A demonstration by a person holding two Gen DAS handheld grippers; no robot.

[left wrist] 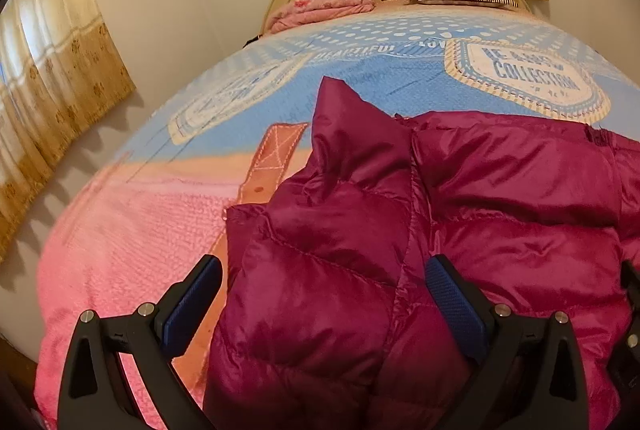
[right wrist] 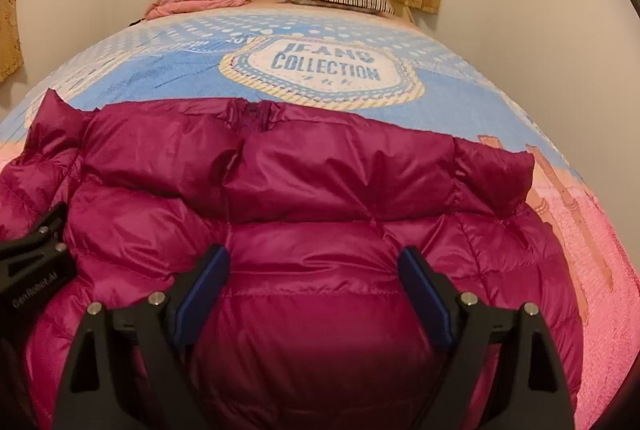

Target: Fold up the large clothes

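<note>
The magenta puffer jacket is laid flat across the near half of the bed, seemingly spread for folding. The right claw is held apart over its middle, nothing gripped. The left claw, likewise apart, is shown only in its own view over the jacket's left edge.

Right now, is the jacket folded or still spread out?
Partly folded: the jacket lies on the bed with its sleeves tucked over the body.
</note>
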